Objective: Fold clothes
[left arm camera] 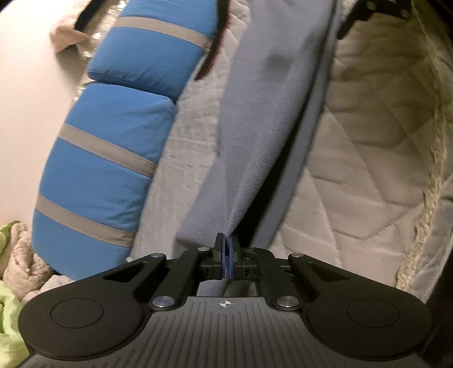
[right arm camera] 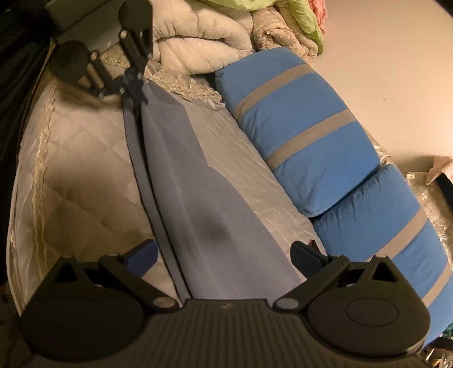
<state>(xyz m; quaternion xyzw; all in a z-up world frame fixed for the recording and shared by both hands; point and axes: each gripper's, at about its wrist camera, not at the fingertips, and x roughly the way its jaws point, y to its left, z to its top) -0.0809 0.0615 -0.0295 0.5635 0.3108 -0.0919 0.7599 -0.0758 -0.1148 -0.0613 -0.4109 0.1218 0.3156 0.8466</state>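
left gripper (left arm camera: 226,256): blue pads pressed together, clamped on a pinched fold at one end of the grey-blue garment (left arm camera: 263,119); cloth fans out from the pinch and runs away from the camera in a long strip, darker band along its right edge, small dark spot partway up. right gripper (right arm camera: 225,254): fingers spread wide apart, nothing between the pads, hovering over the near end of the same garment (right arm camera: 198,181); whether the fingertips touch the cloth, cannot tell. in the right wrist view the left gripper (right arm camera: 136,85) shows at the far end of the strip, pinching that end. garment lies lengthwise on the quilted mattress (right arm camera: 76,169), diamond stitching, pale lace trim along the edge. just beside the garment, toward the wall: two blue pillows with grey stripes (right arm camera: 317,147), set end to end and touching. beyond the pillows, at the far end of the bed: a bundled cream quilt (right arm camera: 203,31) and a lime-green cloth (right arm camera: 305,14) piled together. plain pale wall (right arm camera: 382,70) behind the pillows. both views somewhat blurred.
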